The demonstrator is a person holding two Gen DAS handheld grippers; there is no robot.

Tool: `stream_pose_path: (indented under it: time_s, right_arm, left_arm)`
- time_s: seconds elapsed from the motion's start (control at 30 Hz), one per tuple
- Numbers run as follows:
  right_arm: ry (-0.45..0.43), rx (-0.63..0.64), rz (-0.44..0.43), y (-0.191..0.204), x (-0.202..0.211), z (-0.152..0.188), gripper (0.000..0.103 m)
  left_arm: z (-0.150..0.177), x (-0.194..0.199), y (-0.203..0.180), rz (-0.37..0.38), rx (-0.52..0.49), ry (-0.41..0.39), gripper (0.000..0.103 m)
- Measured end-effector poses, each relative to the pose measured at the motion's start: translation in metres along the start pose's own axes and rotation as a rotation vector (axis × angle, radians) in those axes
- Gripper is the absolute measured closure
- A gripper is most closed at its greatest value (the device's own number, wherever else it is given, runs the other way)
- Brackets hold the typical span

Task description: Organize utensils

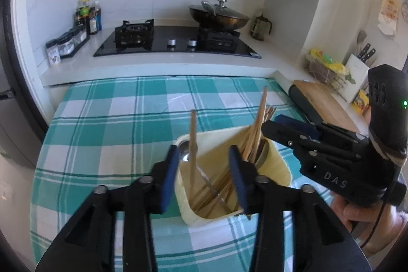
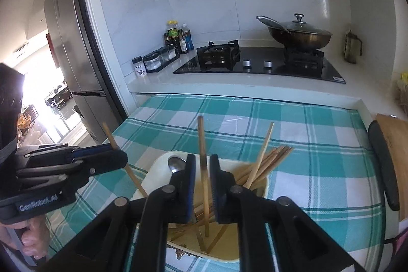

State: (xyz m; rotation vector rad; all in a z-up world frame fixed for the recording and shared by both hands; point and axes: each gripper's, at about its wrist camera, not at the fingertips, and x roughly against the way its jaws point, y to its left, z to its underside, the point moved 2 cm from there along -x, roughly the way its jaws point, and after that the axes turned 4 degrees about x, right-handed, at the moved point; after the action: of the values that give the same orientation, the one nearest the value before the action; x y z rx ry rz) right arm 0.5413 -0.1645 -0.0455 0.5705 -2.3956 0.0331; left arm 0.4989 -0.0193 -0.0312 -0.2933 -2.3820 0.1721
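- Left gripper point(image 1: 204, 157): jaws parted, gripping nothing. One chopstick point(image 1: 193, 144) stands upright between the blue pads, apparently clear of both, its foot in the holder below.
- Right gripper point(image 2: 202, 165): jaws narrowly apart around another upright chopstick point(image 2: 203, 170); neither pad appears to press on it, so it reads as loose, not clamped.
- Utensil holder point(image 1: 276, 159): cream plastic, lying on the teal checked tablecloth point(image 1: 102, 124), directly beneath both grippers. Likely the destination for sorted pieces.
- Bundle of chopsticks point(image 1: 255, 134): leaning in the holder's far compartment, tips fanned outward.
- Metal spoon point(image 1: 185, 151): bowl resting at the holder's near-left corner, handle running down inside.
- Assessment: both upright sticks seem just placed; they may topple unless they settle against the walls.
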Motion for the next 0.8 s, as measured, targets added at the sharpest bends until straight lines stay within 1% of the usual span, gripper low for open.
stream_pose_path:
  time_s: [0.03, 0.07, 0.13, 0.17, 0.2, 0.23, 0.3, 0.33, 0.37, 0.43, 0.47, 0.5, 0.57, 0.67, 0.73, 0.8]
  right_arm:
    - [-0.011, -0.016, 0.0, -0.001, 0.005, 0.001, 0.061]
    - [-0.036, -0.025, 0.003, -0.003, 0.016, 0.0, 0.052]
    - [-0.086, -0.011, 0.017, 0.0, 0.041, -0.007, 0.05]
    - [-0.111, 0.014, 0.032, 0.003, 0.059, -0.012, 0.044]
    - [-0.132, 0.036, 0.054, 0.007, 0.076, -0.013, 0.041]
    - [-0.158, 0.057, 0.083, 0.011, 0.096, -0.015, 0.036]
    - [-0.21, 0.086, 0.124, 0.02, 0.135, -0.01, 0.03]
    - [-0.231, 0.093, 0.141, 0.025, 0.152, -0.006, 0.023]
    - [-0.246, 0.095, 0.158, 0.03, 0.168, 0.001, 0.016]
    - [-0.253, 0.103, 0.208, 0.041, 0.194, 0.02, 0.01]
    - [-0.243, 0.11, 0.247, 0.047, 0.205, 0.034, 0.007]
    - [-0.24, 0.108, 0.275, 0.051, 0.213, 0.046, 0.0]
    - [-0.251, 0.077, 0.307, 0.057, 0.231, 0.076, 0.0]
    - [-0.222, 0.028, 0.297, 0.063, 0.247, 0.114, 0.0]
    - [-0.206, 0.013, 0.288, 0.066, 0.253, 0.129, 0.0]
    - [-0.2, -0.005, 0.28, 0.07, 0.261, 0.141, 0.0]
  left_arm:
    - [0.002, 0.011, -0.001, -0.006, -0.008, -0.032, 0.033]
    - [0.003, 0.025, -0.002, -0.01, -0.019, -0.072, 0.03]
    - [0.007, 0.053, -0.007, -0.025, -0.032, -0.135, 0.014]
    - [0.01, 0.068, -0.01, -0.039, -0.032, -0.171, 0.01]
    - [0.014, 0.083, -0.013, -0.047, -0.029, -0.206, 0.002]
    - [0.02, 0.098, -0.017, -0.052, -0.025, -0.241, 0.001]
    - [0.034, 0.125, -0.025, -0.046, -0.011, -0.288, 0.001]
    - [0.047, 0.139, -0.031, -0.025, 0.001, -0.309, 0.001]
    - [0.056, 0.148, -0.034, -0.008, 0.011, -0.32, 0.001]
    - [0.079, 0.163, -0.041, 0.014, 0.027, -0.33, 0.0]
    - [0.092, 0.167, -0.045, 0.005, 0.032, -0.322, 0.0]
    - [0.104, 0.171, -0.048, -0.014, 0.037, -0.31, 0.0]
    - [0.125, 0.174, -0.054, -0.069, 0.038, -0.274, 0.0]
    - [0.147, 0.18, -0.062, -0.167, 0.012, -0.24, 0.0]
    - [0.155, 0.186, -0.067, -0.217, -0.004, -0.229, 0.0]
    - [0.16, 0.192, -0.069, -0.243, 0.001, -0.222, 0.0]
